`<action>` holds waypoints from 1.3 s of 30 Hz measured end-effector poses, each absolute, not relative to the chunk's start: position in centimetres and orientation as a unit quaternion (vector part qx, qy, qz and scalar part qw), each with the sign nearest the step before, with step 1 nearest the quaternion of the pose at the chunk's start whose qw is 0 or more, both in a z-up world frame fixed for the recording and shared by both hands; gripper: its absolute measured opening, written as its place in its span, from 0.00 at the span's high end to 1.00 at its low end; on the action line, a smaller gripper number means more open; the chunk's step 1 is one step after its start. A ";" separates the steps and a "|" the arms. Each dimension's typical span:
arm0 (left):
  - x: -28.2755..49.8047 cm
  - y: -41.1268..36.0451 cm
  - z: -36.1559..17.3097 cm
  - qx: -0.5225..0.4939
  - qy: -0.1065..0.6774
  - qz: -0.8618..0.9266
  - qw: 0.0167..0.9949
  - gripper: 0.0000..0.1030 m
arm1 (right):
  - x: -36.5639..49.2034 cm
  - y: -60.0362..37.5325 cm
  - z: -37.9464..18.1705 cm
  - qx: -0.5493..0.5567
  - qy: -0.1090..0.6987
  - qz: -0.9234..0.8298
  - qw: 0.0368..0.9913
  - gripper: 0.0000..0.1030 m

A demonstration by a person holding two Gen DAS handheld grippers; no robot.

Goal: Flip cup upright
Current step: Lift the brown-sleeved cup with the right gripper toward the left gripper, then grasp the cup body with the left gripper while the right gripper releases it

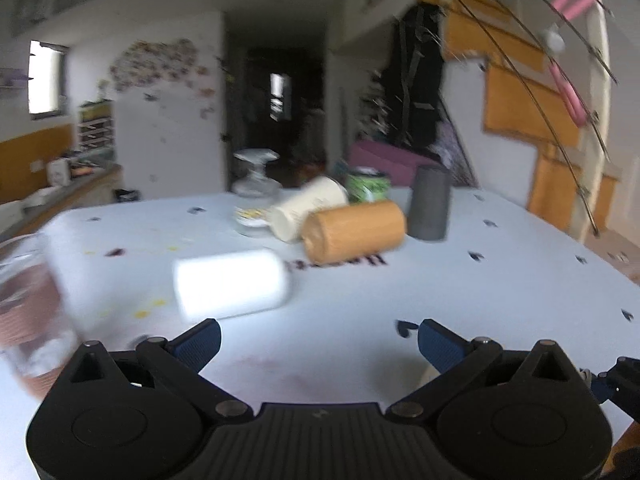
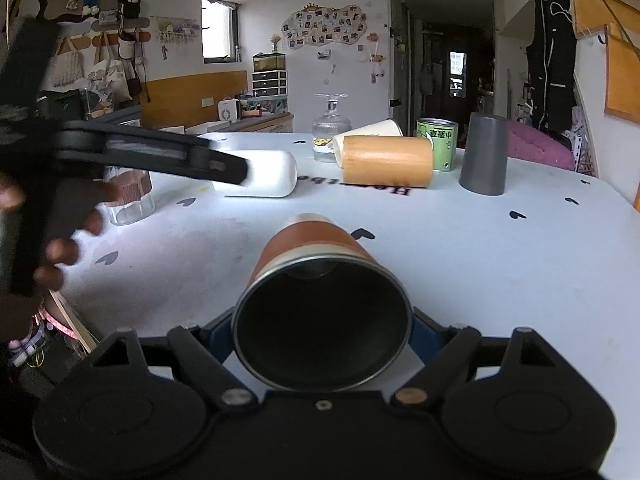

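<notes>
My right gripper (image 2: 320, 332) is shut on a brown cup with a metal rim (image 2: 316, 280), held on its side with the dark mouth facing the camera, just over the white table (image 2: 480, 280). My left gripper (image 1: 318, 340) is open and empty above the table (image 1: 400, 300), a little short of a white cup (image 1: 230, 284) that lies on its side. The left gripper also shows in the right wrist view, at the left, blurred, reaching toward that white cup (image 2: 264, 174).
A tan cup (image 2: 386, 162) and a cream paper cup (image 2: 370, 130) lie on their sides at the back. A grey cup (image 2: 482, 154) stands upside down beside a green can (image 2: 438, 144). An inverted glass dish (image 2: 330, 128) and a glass jar (image 2: 130, 200) stand left.
</notes>
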State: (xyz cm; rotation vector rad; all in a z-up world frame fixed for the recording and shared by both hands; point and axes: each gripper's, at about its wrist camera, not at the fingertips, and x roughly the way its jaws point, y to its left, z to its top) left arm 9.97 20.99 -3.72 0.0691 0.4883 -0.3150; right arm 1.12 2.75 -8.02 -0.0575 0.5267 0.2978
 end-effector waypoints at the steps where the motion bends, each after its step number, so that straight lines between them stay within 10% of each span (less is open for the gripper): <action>1: 10.5 20.5 -3.9 0.038 0.246 -0.162 0.955 0.00 | 1.0 2.8 -8.0 -0.031 0.258 0.150 0.954 0.16; 39: 9.1 22.6 -7.8 0.045 0.316 -0.186 0.929 0.00 | 2.7 0.5 -7.9 -0.060 0.236 0.084 0.966 0.09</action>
